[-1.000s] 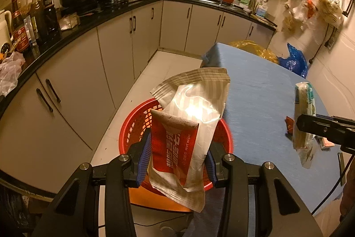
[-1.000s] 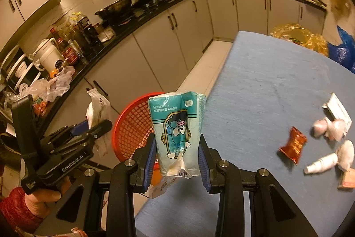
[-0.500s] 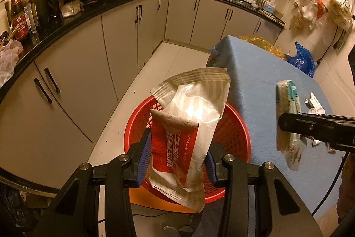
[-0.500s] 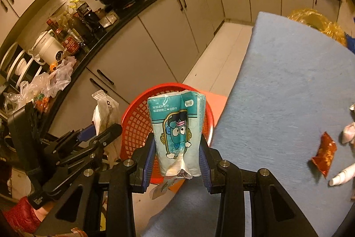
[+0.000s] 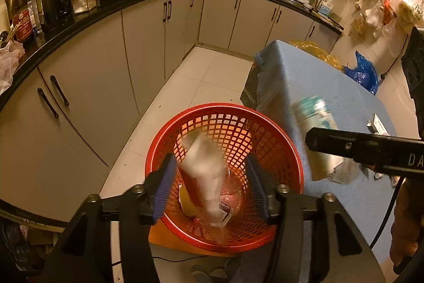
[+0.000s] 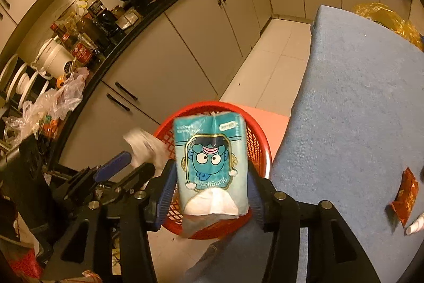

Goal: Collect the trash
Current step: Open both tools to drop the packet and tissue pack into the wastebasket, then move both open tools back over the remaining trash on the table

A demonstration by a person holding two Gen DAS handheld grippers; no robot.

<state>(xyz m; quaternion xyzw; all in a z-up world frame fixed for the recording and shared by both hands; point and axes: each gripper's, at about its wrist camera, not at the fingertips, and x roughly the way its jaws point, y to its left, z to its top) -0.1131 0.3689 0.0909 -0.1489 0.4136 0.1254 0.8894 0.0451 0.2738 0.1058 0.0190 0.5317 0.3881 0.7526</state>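
Both grippers (image 5: 210,187) (image 6: 209,188) angled down over basket (image 5: 265,121), jaws opening.

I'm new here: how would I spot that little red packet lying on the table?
Find the table with the blue cloth beside the red basket. Near its right edge, as the right-hand camera sees it, lies the red packet, flat on the cloth. It is the only shiny red thing there; a pale paper scrap lies just below it.

Tabletop (image 6: 357,97): blue cloth, right of frame
On it: red snack packet (image 6: 405,192), lower right; yellow bag (image 6: 384,15), upper right
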